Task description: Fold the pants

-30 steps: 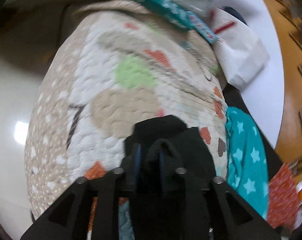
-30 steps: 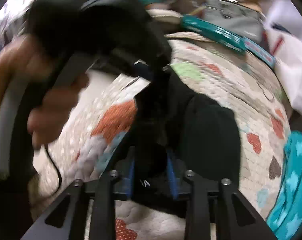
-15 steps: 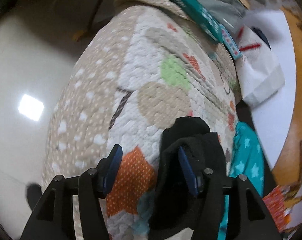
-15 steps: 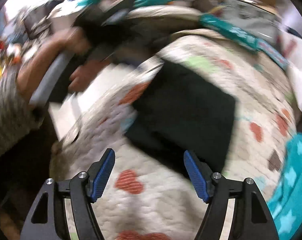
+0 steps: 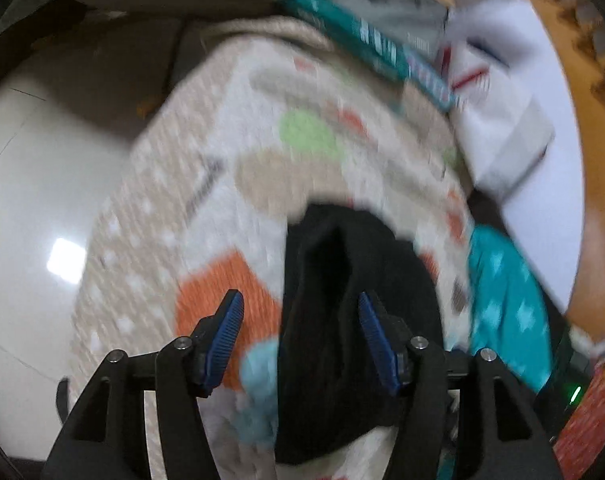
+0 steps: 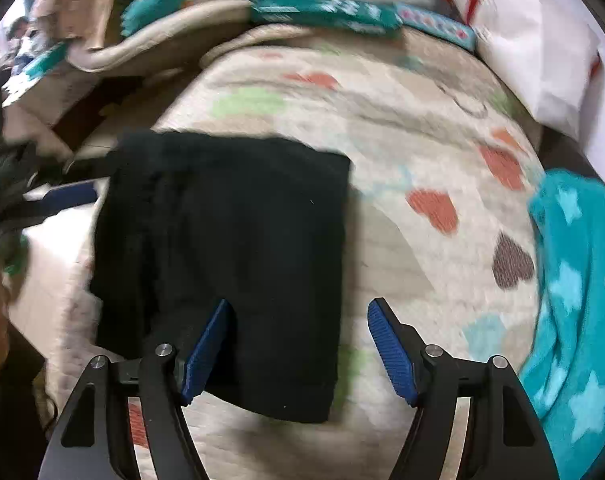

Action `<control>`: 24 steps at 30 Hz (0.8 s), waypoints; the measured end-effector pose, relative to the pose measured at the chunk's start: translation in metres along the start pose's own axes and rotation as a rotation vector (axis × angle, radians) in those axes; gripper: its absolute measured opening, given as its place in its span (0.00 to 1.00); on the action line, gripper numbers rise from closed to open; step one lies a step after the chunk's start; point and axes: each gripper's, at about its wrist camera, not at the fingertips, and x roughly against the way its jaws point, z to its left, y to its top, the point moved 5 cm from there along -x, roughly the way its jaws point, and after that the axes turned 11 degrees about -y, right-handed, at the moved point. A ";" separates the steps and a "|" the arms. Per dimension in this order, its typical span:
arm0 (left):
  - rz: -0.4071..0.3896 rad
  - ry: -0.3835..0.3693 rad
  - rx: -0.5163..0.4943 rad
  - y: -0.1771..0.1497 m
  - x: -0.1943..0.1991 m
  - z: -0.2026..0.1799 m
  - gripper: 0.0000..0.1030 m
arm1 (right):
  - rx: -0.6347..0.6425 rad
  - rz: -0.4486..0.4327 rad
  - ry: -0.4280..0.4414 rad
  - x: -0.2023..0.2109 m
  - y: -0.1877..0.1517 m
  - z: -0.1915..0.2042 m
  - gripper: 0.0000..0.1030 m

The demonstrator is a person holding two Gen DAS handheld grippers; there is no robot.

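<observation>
The black pants (image 6: pixel 230 248) lie folded into a flat rectangle on a quilted mat with hearts (image 6: pixel 430 152). My right gripper (image 6: pixel 300 308) is open and empty, above the rectangle's near right edge. In the left wrist view the pants (image 5: pixel 342 320) show as a dark folded bundle seen end-on. My left gripper (image 5: pixel 300 308) is open and empty, with its jaws set around the bundle's left part, apart from the cloth.
A teal star-patterned cloth (image 6: pixel 574 280) lies at the mat's right edge. A teal box (image 6: pixel 342 12) and a white pillow (image 6: pixel 534 48) sit at the far end. Pale glossy floor (image 5: pixel 34 200) lies left of the mat. Clutter and the person's arm are at the left.
Both grippers have opened and let go of the pants. The pants now lie flat as a folded rectangle, and both grippers have drawn back from them.
</observation>
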 end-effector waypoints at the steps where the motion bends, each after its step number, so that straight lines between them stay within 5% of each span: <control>1: 0.037 0.013 0.000 -0.009 -0.010 0.000 0.57 | -0.021 0.010 0.008 -0.003 0.001 -0.006 0.75; 4: 0.084 0.042 0.006 -0.020 -0.023 0.004 0.57 | -0.037 0.026 0.014 -0.007 -0.002 -0.013 0.79; 11: 0.007 0.019 -0.006 -0.001 -0.013 -0.001 0.57 | -0.108 0.029 0.107 -0.003 -0.003 -0.019 0.81; 15: 0.006 0.016 0.064 0.016 -0.025 0.011 0.68 | -0.162 0.037 0.149 -0.003 -0.003 -0.025 0.81; 18: 0.020 -0.108 0.256 0.015 -0.031 0.043 0.72 | -0.161 0.035 0.153 -0.003 -0.002 -0.024 0.81; 24: 0.007 -0.268 0.413 0.020 -0.023 0.064 0.74 | -0.153 0.019 0.136 -0.002 -0.003 -0.020 0.81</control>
